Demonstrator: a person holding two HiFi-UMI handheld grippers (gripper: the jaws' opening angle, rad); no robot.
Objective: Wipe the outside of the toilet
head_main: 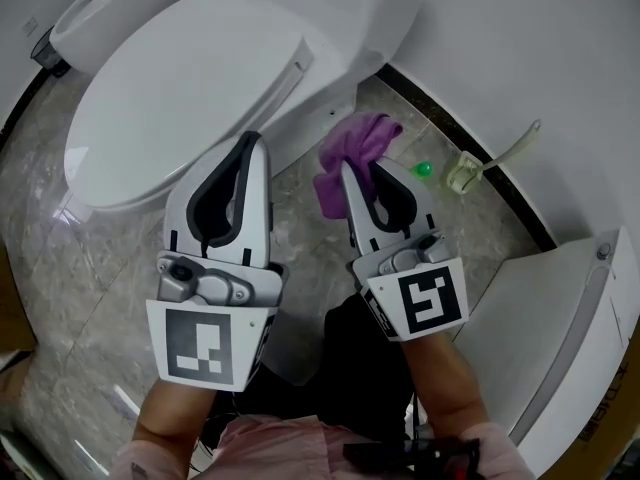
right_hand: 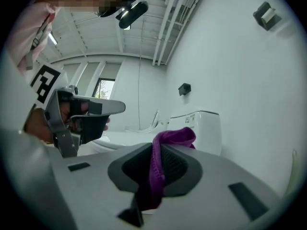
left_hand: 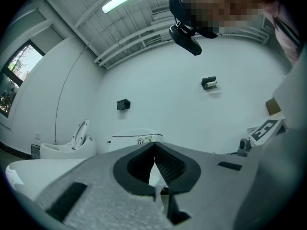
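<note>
Underfoot, a marbled tile floor (head_main: 60, 298) fills most of the head view, and the white toilet (head_main: 180, 98) stands on it at upper left with its lid down. A white wall runs along the right behind a dark skirting strip.

Both grippers point away from the person toward the toilet's side. The left gripper (head_main: 250, 138) is clenched, its jaws meeting at the tips with nothing between them; its own view looks over the closed jaws at the toilet's tank (left_hand: 136, 139). It shows over the near edge of the lid, though contact cannot be judged.

The right gripper (head_main: 352, 168) is just beside it and grasps a purple cloth (head_main: 355, 148), which bunches above the jaw tips and trails down between the pads (right_hand: 156, 171). The cloth is near the toilet's base, not clearly touching it.

Further right on the floor, by the wall, lies what looks like a pale long-handled brush (head_main: 490, 163), with a small green object (head_main: 424, 169) near it.
</note>
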